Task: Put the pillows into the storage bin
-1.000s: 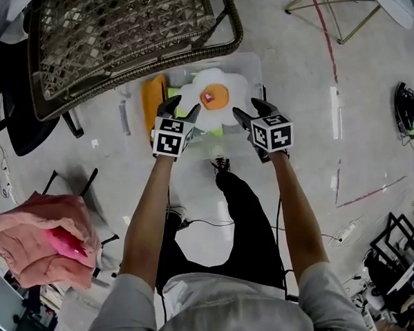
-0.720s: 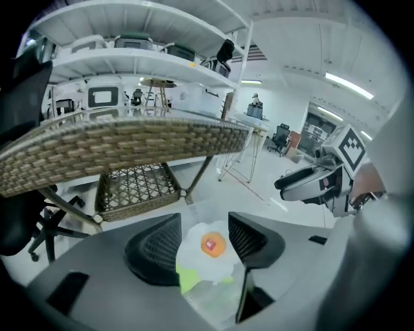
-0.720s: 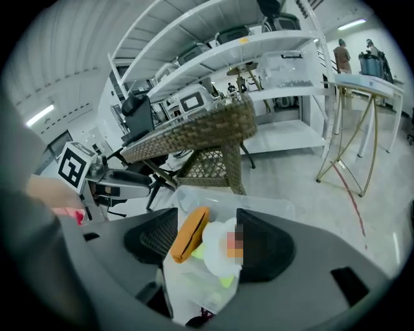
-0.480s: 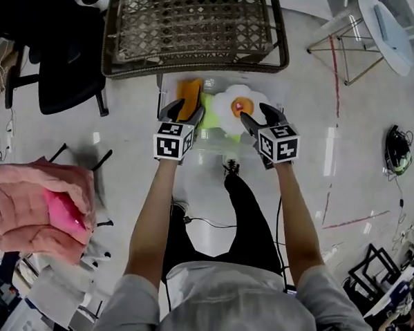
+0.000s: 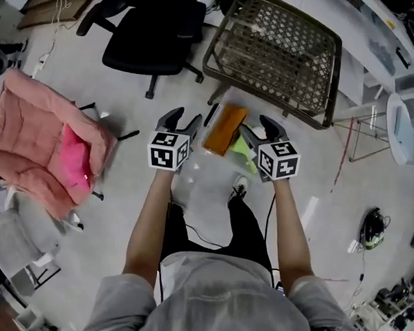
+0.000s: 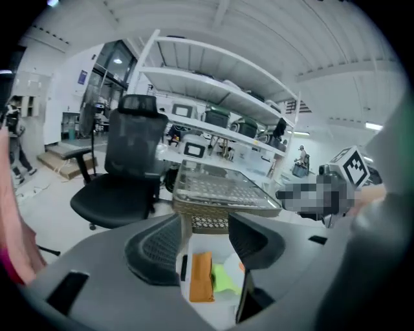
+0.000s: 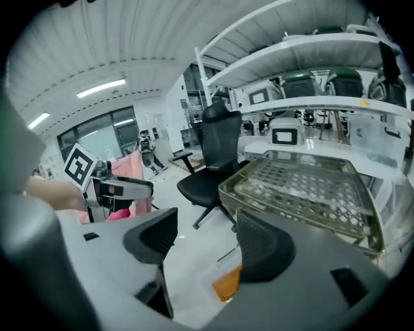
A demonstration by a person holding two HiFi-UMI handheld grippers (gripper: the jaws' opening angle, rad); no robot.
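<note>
An orange pillow (image 5: 225,128) and a lime-green pillow (image 5: 240,153) lie in the clear storage bin (image 6: 202,247) on the floor, in front of a wicker chair. Both grippers hang well above the bin, one on each side of it. My left gripper (image 5: 182,120) is open and holds nothing. My right gripper (image 5: 259,129) is also open and empty, and it covers part of the bin. Through the left gripper's jaws I see the orange pillow (image 6: 200,277) and the green pillow (image 6: 224,278). A bright pink pillow (image 5: 73,157) rests on a pink padded seat at the left.
The wicker chair (image 5: 282,54) stands just beyond the bin. A black office chair (image 5: 155,30) is to its left, and the pink padded seat (image 5: 35,145) farther left. Cables and a black object (image 5: 372,229) lie on the floor at the right. Shelving (image 7: 310,58) fills the background.
Both grippers have risen away from the bin, still open and empty. The view has swung, so the pink seat now sits upper left. The fried-egg pillow has passed out of sight behind the right gripper.
</note>
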